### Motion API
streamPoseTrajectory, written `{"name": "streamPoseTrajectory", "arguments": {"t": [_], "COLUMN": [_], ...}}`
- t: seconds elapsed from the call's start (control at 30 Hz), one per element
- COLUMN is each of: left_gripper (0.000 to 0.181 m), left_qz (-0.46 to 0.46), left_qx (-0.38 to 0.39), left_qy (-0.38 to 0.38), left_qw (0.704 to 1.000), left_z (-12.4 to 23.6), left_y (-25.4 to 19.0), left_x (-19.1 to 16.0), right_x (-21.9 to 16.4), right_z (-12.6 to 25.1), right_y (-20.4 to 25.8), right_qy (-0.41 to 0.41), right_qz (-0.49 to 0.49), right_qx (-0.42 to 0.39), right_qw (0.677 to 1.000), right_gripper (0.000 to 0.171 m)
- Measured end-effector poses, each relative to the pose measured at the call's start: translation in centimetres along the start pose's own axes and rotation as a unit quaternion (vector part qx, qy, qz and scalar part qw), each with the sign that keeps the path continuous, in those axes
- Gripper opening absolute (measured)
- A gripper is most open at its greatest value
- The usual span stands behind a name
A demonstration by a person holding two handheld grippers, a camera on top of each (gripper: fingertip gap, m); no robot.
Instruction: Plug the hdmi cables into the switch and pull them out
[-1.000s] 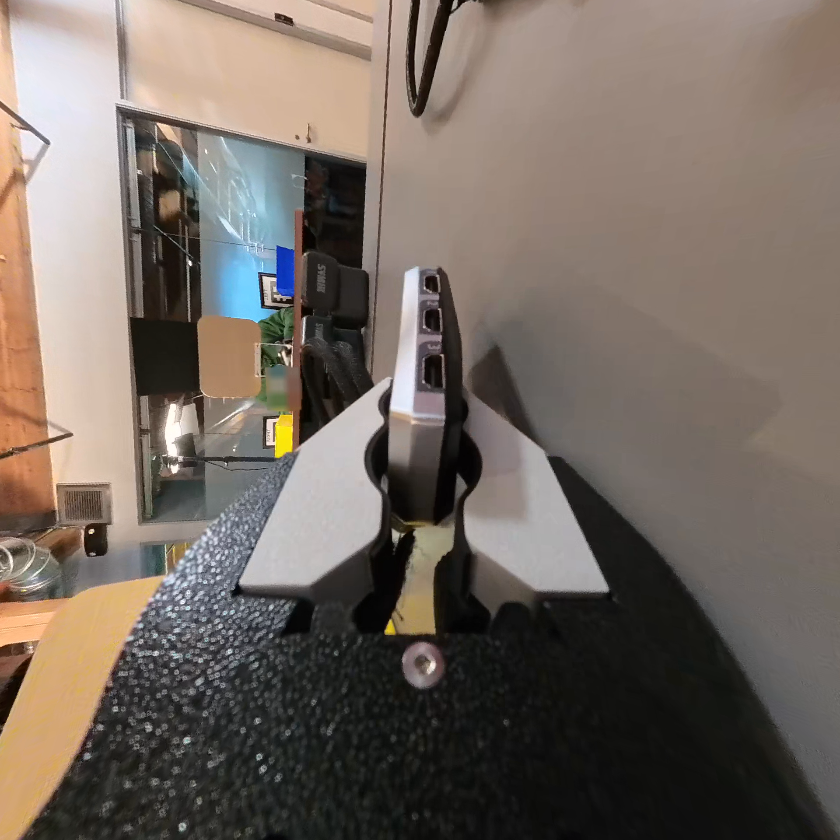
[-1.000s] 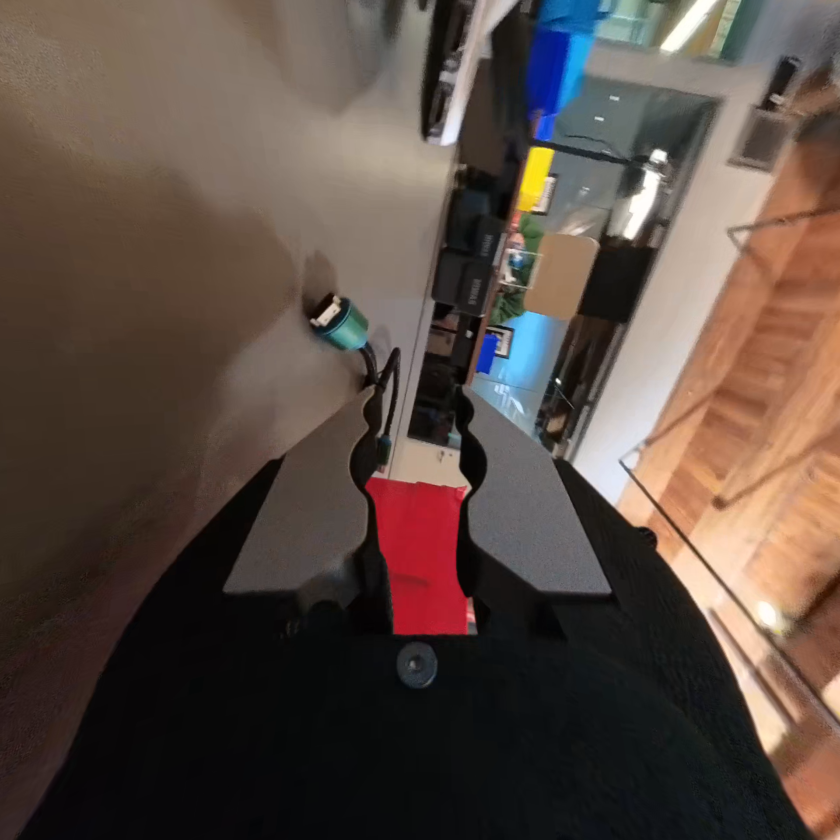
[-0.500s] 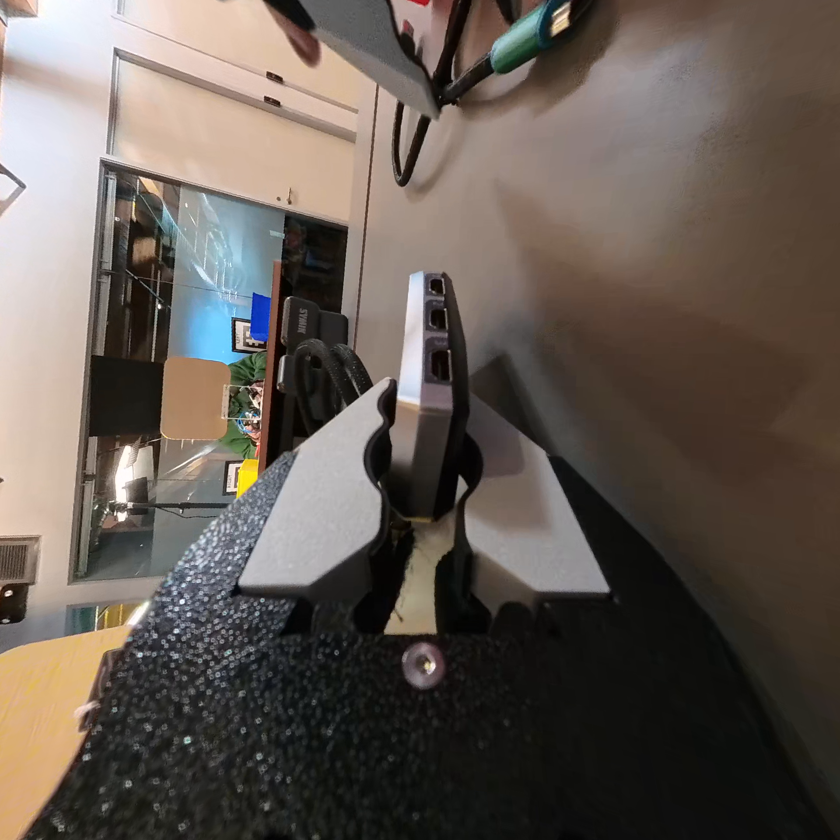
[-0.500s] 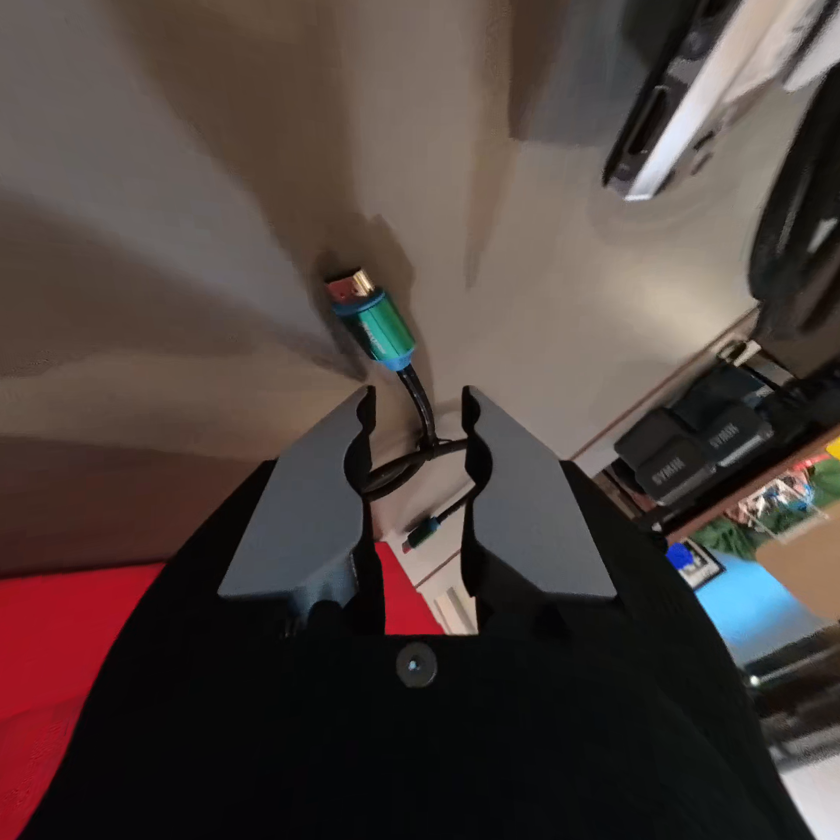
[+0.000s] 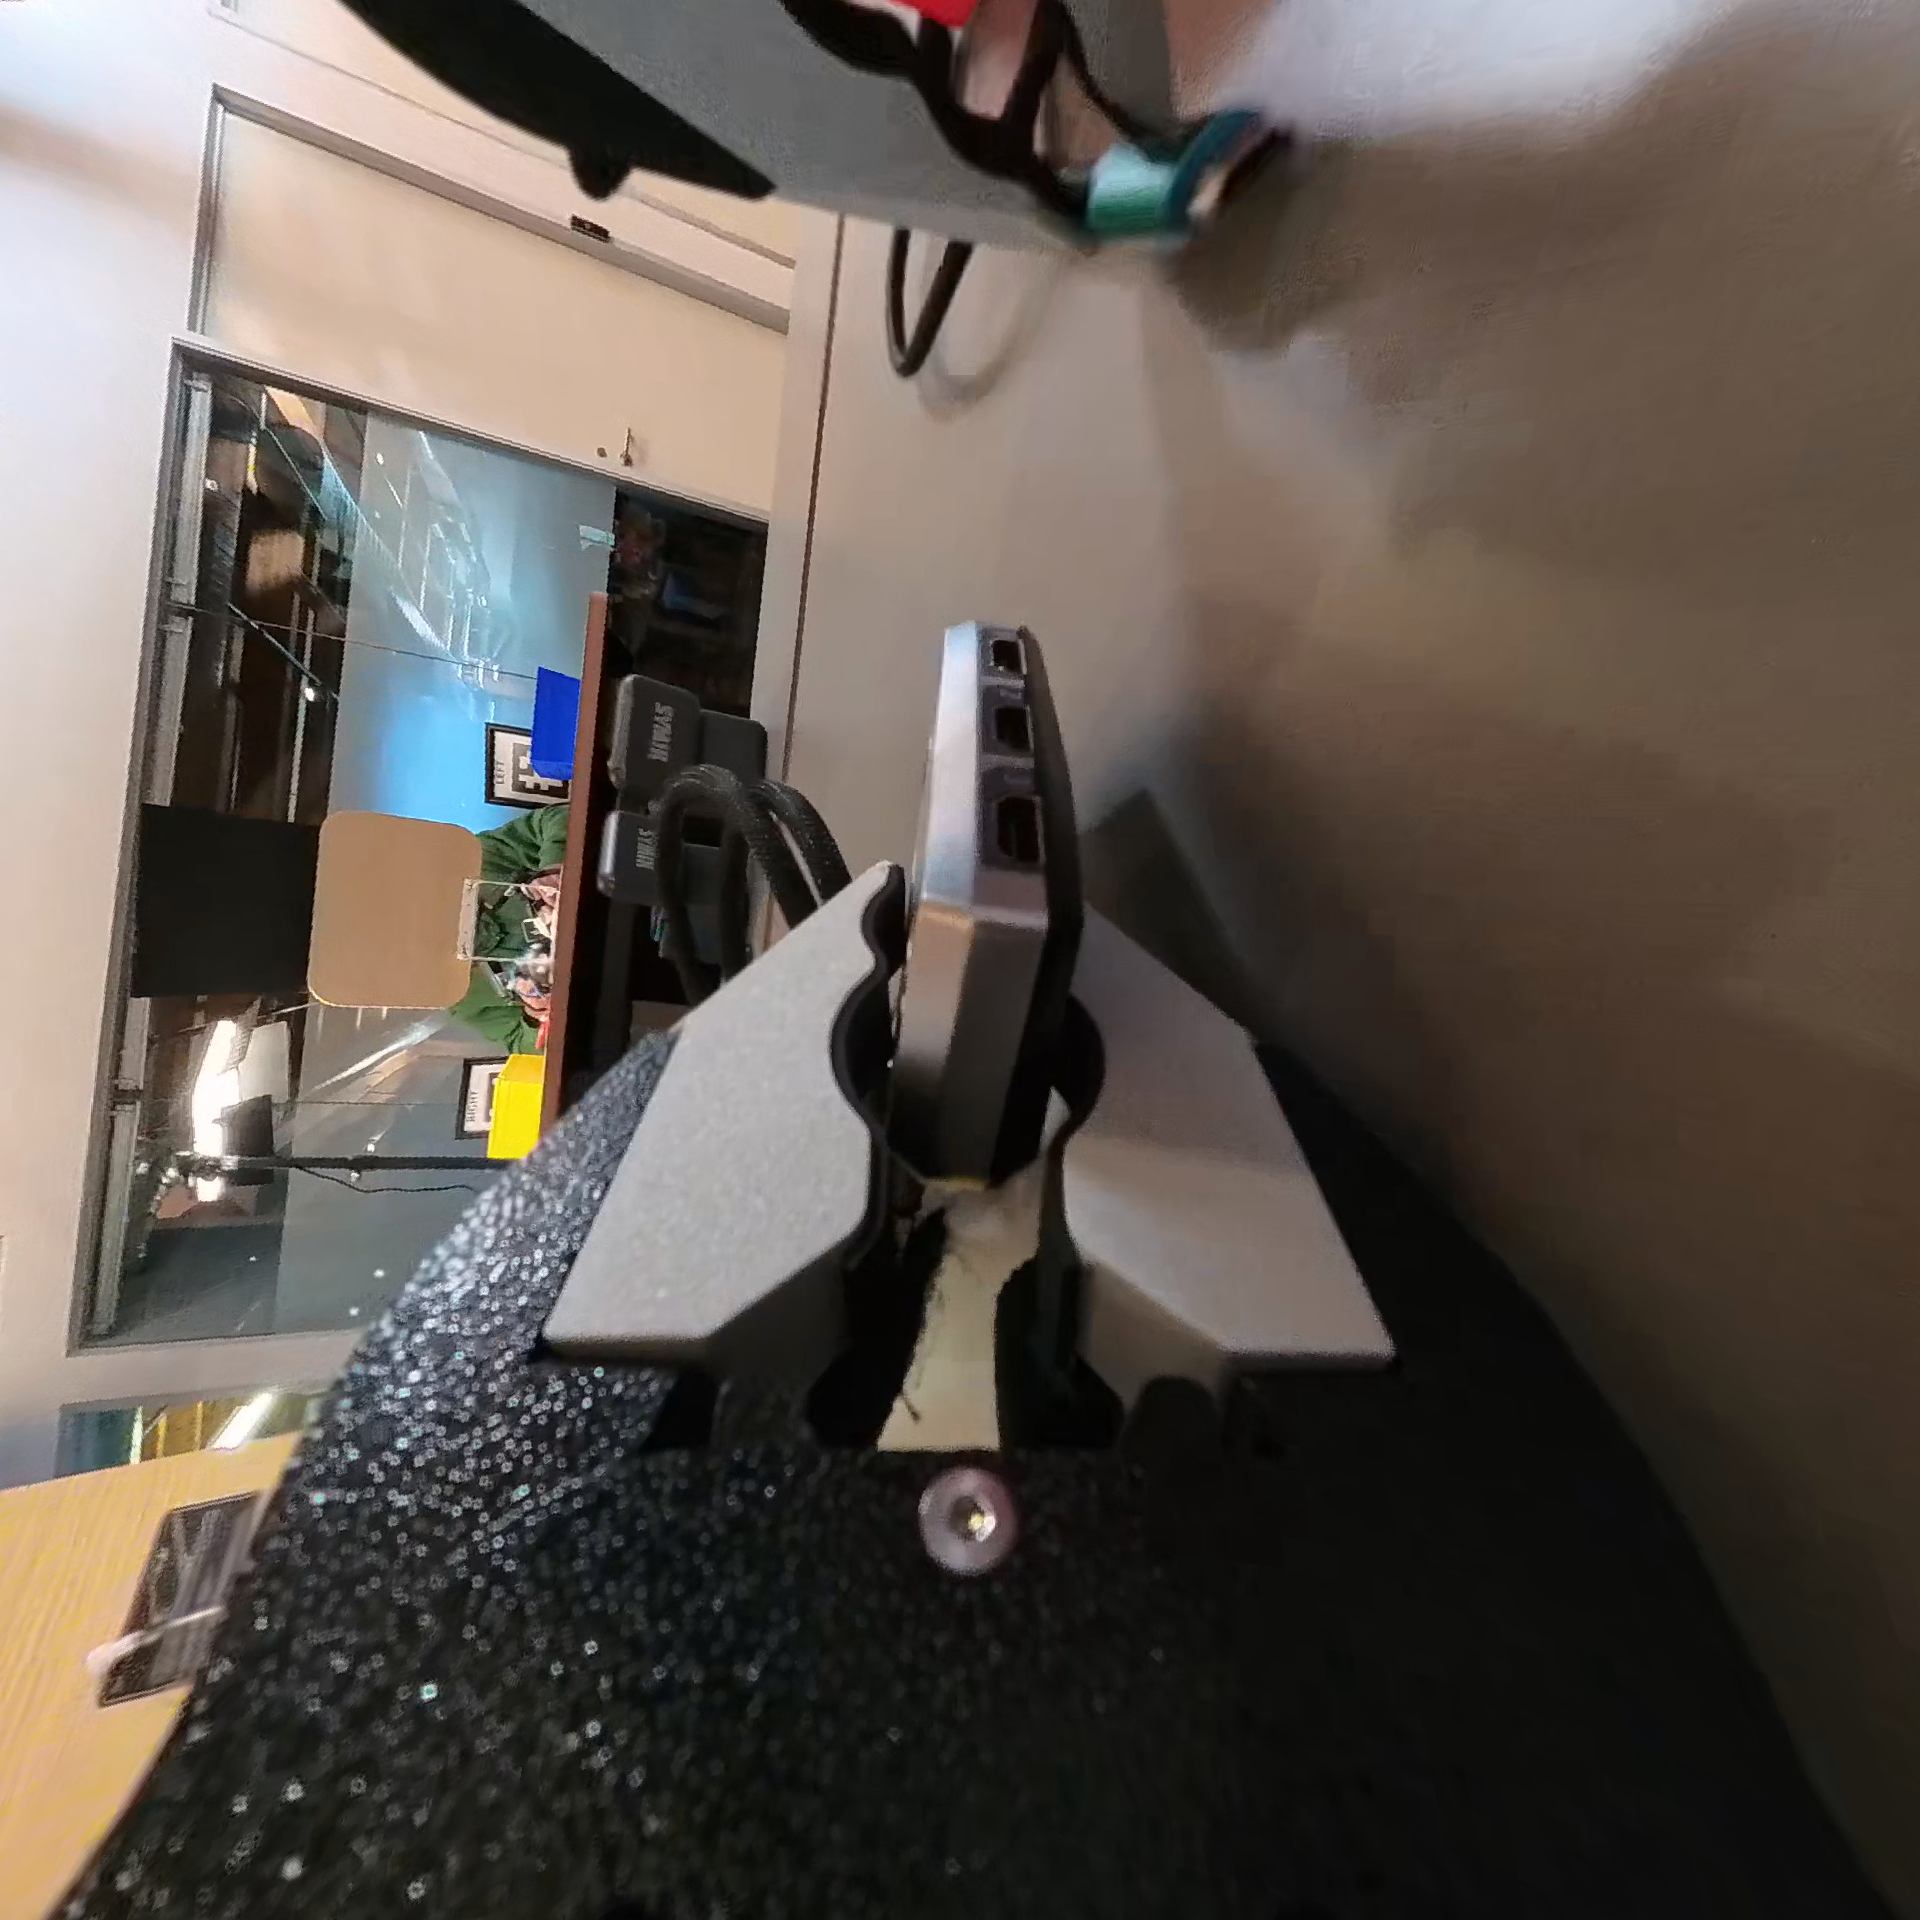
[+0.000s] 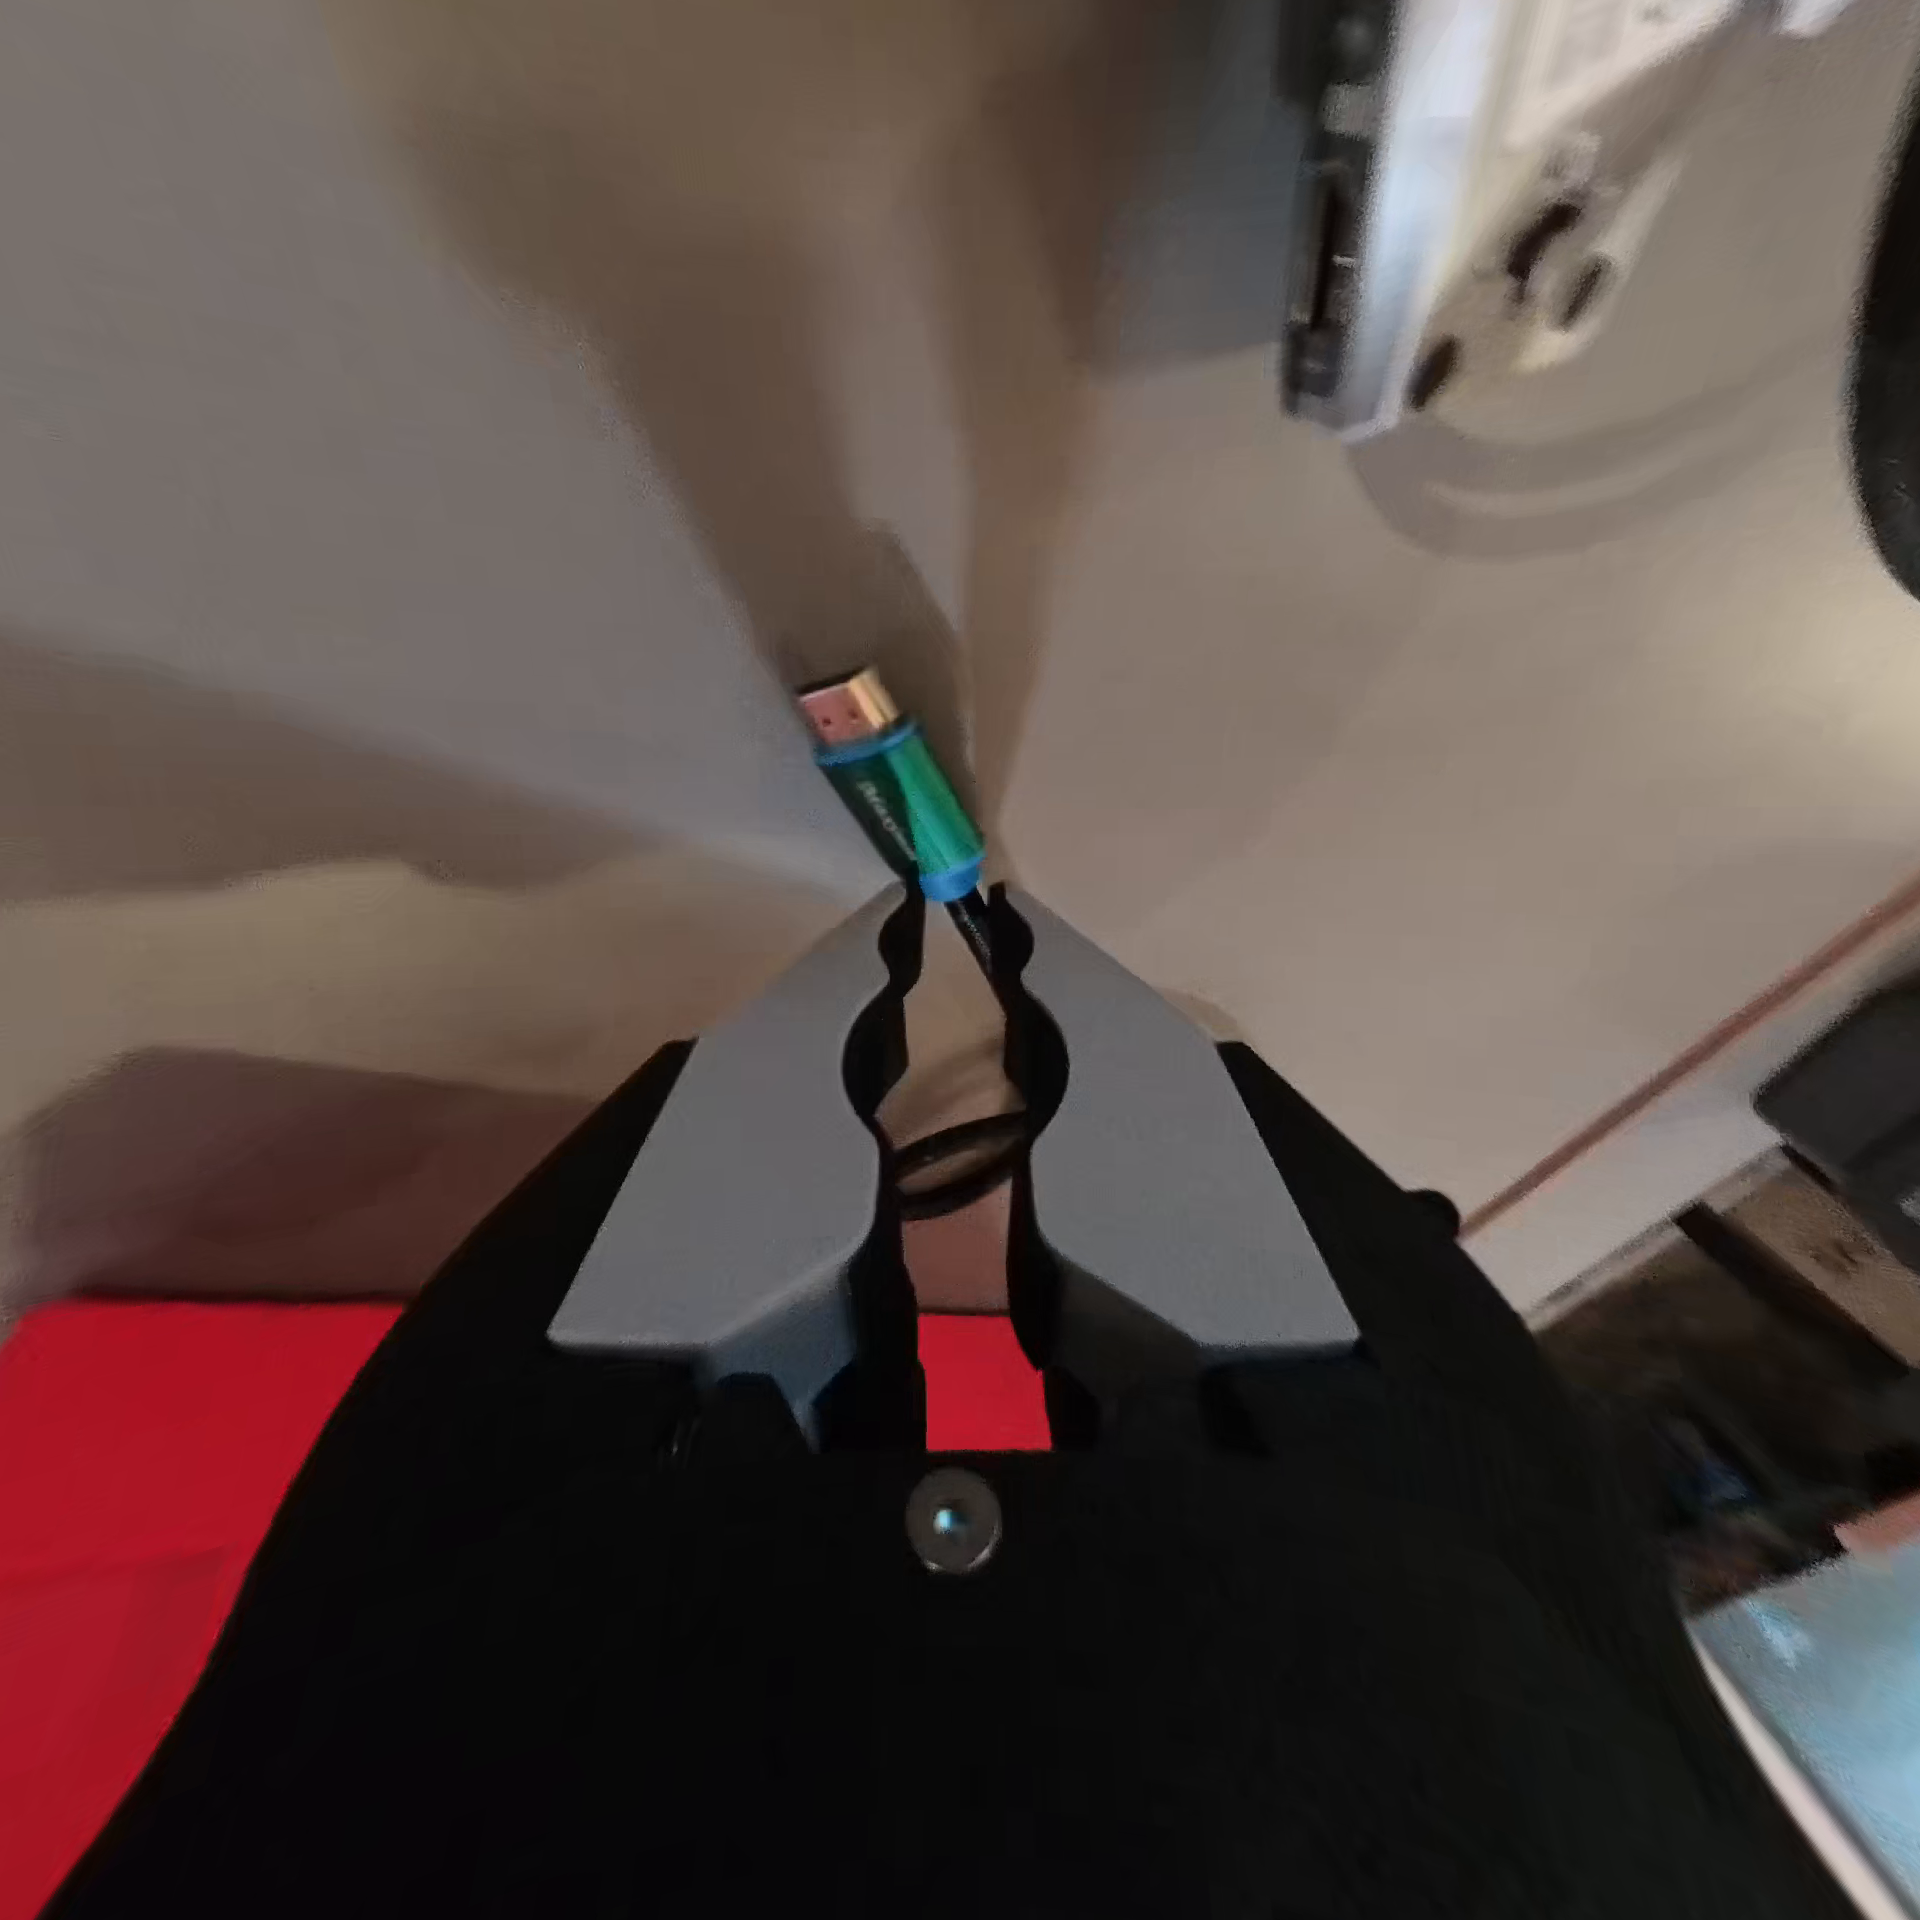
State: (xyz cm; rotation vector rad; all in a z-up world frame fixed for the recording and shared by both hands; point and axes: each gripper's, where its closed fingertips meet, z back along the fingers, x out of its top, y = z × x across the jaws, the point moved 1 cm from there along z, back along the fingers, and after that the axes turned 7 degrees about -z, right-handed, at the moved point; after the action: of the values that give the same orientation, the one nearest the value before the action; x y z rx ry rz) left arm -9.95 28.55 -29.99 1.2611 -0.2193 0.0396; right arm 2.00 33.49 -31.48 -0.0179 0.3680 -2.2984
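My left gripper (image 5: pixel 982 920) is shut on the silver HDMI switch (image 5: pixel 961 997) and holds it on edge over the grey table (image 5: pixel 1558 727), with three empty ports facing away from me. In the right wrist view a teal-green HDMI plug (image 6: pixel 904 800) with a gold tip lies just past my right gripper (image 6: pixel 956 904). Its black cable (image 6: pixel 982 951) runs between the jaws along the right finger. The jaws stand narrow, with a gap still showing beside the cable. The switch (image 6: pixel 1455 208) shows blurred at the top right. The right gripper (image 5: pixel 831 125) and plug (image 5: pixel 1143 187) show at the top of the left wrist view.
A coil of black braided cable (image 5: pixel 748 862) and black boxes (image 5: pixel 665 748) sit behind the switch at the table's far edge. Red fabric (image 6: pixel 156 1507) shows under my right gripper. A wooden surface (image 5: pixel 62 1662) is at the lower left. About 12 cm separates my left fingertips from my right.
My right gripper has swung towards the teal plug and its jaws have narrowed around the cable just behind it. My left gripper still holds the switch, almost in the same place.
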Motion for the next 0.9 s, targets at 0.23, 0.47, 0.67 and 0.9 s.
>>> {"name": "streamPoseTrajectory", "arguments": {"t": [0.23,0.47,0.67,0.9], "left_gripper": [0.022,0.023,0.023,0.023], "left_qz": [0.109,0.194,0.239,0.235], "left_qx": [0.013,0.035,0.055,0.048], "left_qy": [-0.014,-0.034,-0.054,-0.06], "left_qw": [0.994,0.98,0.968,0.969], "left_z": [0.4,1.0,1.5,1.4], "left_y": [1.8,3.3,4.4,4.1], "left_x": [-0.2,-0.7,-1.1,-1.0], "right_x": [1.4,3.3,4.4,5.4], "right_z": [4.2,8.3,8.9,7.4], "right_y": [-5.6,-6.8,-6.6,-6.0], "right_qy": [-0.086,-0.178,-0.167,-0.139], "right_qz": [-0.162,-0.197,-0.172,-0.126], "right_qx": [-0.284,-0.533,-0.635,-0.647], "right_qw": [0.941,0.803,0.734,0.739], "right_gripper": [0.009,0.007,0.005,0.004]}}
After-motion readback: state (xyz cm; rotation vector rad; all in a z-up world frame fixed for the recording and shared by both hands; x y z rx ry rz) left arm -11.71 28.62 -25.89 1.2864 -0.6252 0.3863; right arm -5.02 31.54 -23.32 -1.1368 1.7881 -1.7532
